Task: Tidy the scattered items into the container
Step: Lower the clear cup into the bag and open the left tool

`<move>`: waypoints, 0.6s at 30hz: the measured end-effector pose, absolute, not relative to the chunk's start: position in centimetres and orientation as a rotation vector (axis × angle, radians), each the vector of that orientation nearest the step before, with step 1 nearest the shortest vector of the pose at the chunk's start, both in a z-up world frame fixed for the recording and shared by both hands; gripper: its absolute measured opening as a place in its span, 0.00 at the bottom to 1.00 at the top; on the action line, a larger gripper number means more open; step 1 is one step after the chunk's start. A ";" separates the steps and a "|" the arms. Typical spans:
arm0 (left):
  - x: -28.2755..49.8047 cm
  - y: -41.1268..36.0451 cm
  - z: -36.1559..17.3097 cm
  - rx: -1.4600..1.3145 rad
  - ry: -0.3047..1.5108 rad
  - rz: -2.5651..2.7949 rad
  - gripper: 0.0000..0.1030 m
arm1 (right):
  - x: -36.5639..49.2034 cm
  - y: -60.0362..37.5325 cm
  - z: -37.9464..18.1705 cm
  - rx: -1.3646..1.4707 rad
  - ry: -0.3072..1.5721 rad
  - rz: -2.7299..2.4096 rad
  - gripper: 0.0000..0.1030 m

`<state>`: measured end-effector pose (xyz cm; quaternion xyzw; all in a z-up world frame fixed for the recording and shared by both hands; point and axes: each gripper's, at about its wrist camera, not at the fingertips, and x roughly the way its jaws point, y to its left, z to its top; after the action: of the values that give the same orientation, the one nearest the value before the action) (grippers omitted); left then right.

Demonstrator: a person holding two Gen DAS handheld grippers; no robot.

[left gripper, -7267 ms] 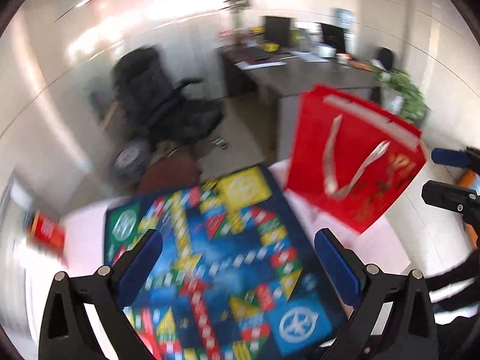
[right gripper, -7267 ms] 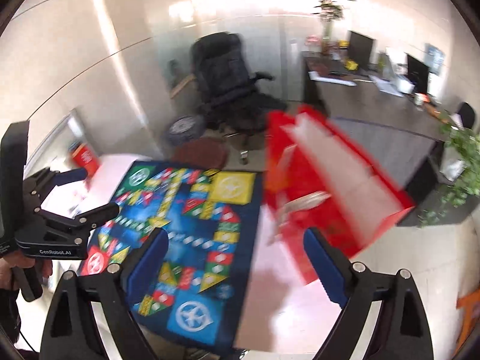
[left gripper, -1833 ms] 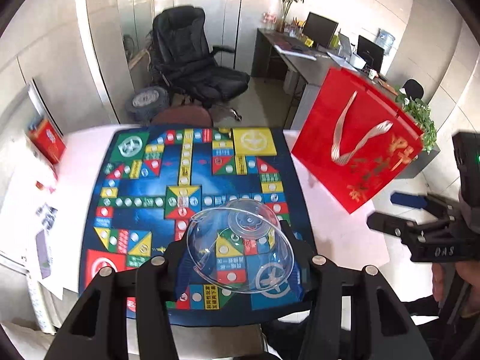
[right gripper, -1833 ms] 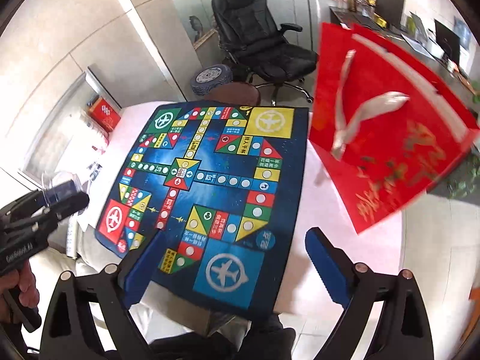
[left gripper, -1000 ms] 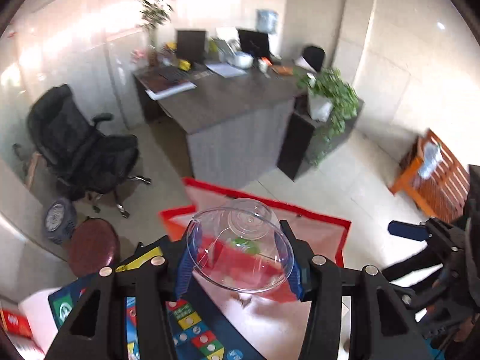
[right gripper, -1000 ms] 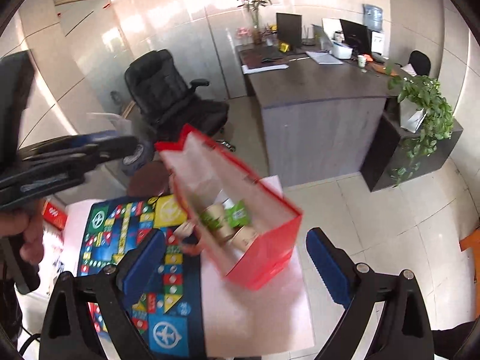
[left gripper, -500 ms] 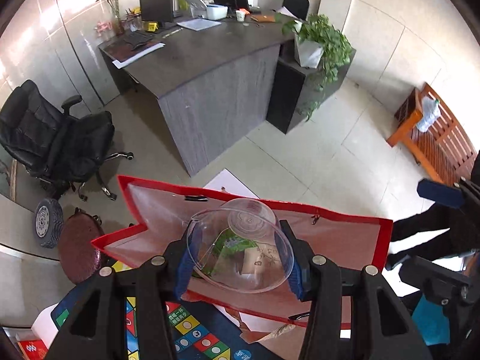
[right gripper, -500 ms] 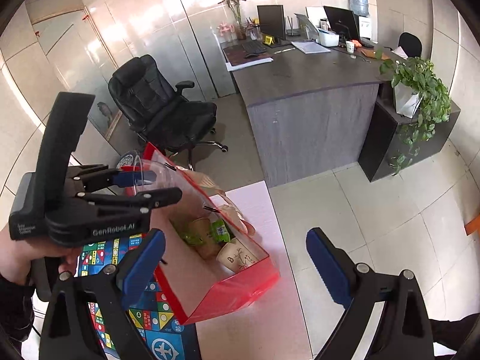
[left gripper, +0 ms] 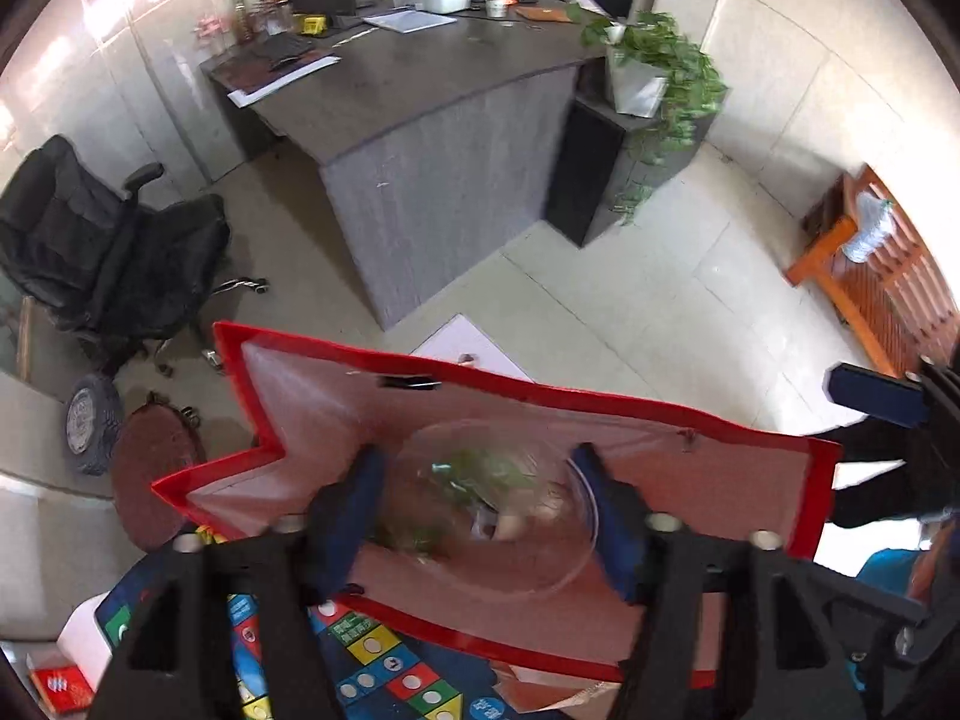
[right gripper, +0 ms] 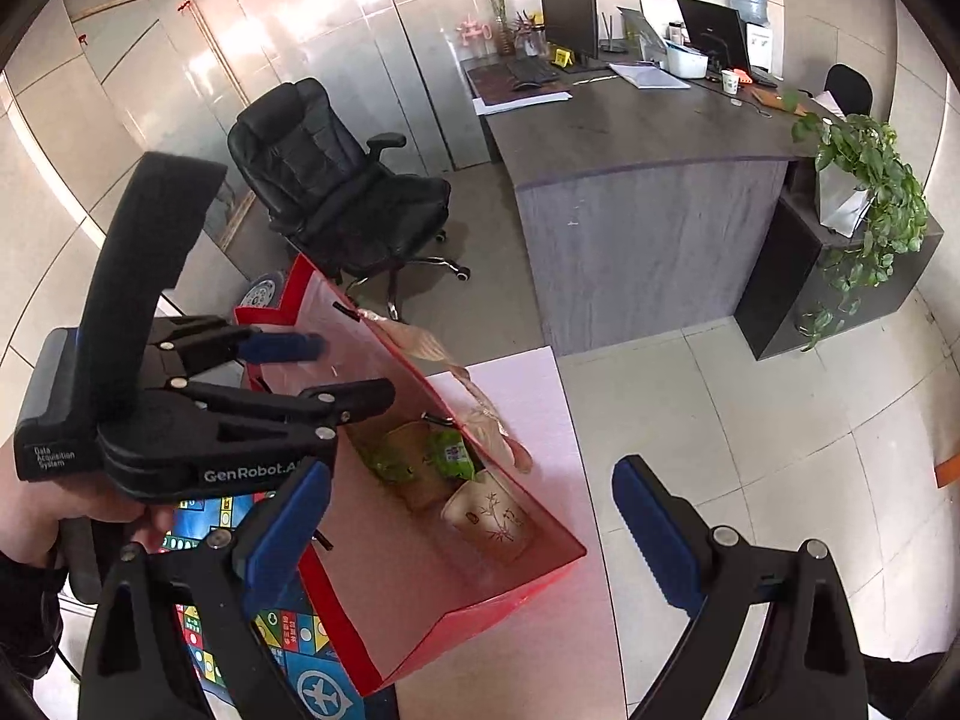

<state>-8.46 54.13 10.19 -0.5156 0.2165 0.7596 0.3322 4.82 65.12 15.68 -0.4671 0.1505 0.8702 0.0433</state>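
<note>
In the left wrist view, our left gripper (left gripper: 480,498) is opening over the red bag (left gripper: 720,468); the clear plastic dome (left gripper: 498,504), blurred, sits between its pads above the bag's mouth. In the right wrist view, our right gripper (right gripper: 474,510) stands wide apart, empty, beside the bag on the table (right gripper: 528,384); cups (right gripper: 489,519) lie inside.

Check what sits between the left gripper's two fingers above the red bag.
A clear plastic dome lid lies between the opening left gripper's fingers, over the red bag, in the left wrist view.

An office — grey desk (right gripper: 648,138) with monitors (right gripper: 569,12), black swivel chair (right gripper: 336,180)
</note>
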 end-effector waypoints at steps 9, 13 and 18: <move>-8.4 53.3 10.7 -1.347 0.525 2.020 0.85 | 5.4 65.2 15.6 -1.436 0.444 2.649 0.95; -8.0 53.1 11.0 -1.332 0.533 2.034 0.86 | 5.9 65.0 15.6 -1.430 0.434 2.640 0.95; -7.1 52.7 11.3 -1.272 0.592 2.089 1.00 | 6.9 64.7 15.6 -1.418 0.413 2.633 0.95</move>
<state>-7.10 52.65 11.27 -0.4811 0.2238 0.7899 0.3075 6.92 64.67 15.60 -0.4687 0.1367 0.8706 0.0611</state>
